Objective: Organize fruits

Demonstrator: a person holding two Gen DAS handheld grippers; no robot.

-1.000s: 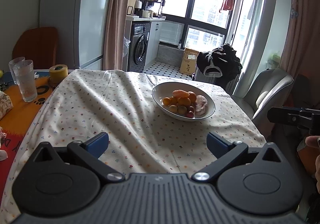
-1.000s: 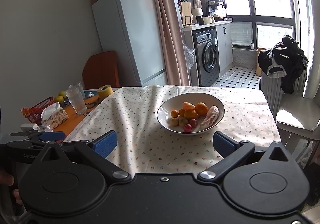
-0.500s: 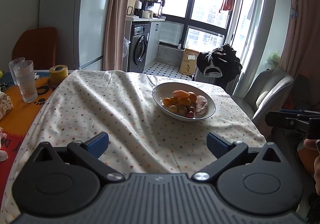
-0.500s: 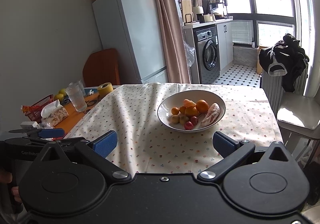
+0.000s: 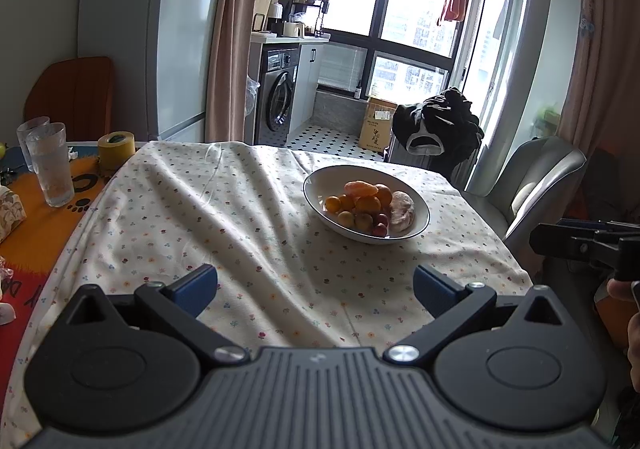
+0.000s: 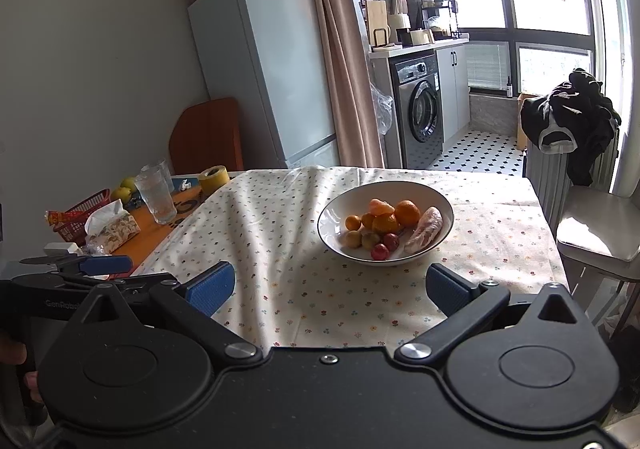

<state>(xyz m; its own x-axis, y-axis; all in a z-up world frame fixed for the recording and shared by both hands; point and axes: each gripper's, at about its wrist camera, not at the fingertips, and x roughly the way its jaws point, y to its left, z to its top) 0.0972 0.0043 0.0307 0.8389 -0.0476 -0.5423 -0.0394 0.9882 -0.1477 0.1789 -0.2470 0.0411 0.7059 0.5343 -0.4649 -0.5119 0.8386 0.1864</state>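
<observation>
At the far left a red basket [image 6: 86, 209] and a tissue pack [image 6: 114, 227] are seen on the orange mat, with two clear glasses [image 5: 50, 163] and a yellow tape roll [image 5: 116, 147] just beyond; the left gripper [image 5: 316, 285] is held low over the near edge of the flowered tablecloth [image 5: 224, 217], its blue-padded jaws spread wide with nothing between them; the white bowl [image 6: 400, 193] is set on the cloth, right of centre, and fruit is piled in it: oranges [image 6: 408, 212], small yellow fruits [image 6: 354, 239] and red ones [image 6: 380, 252], beside a pale wrapped item [image 6: 426, 235]; the right gripper [image 6: 330, 293] is likewise held apart and empty, well short of the bowl; a grey chair [image 5: 536, 177] is placed at the right.
</observation>
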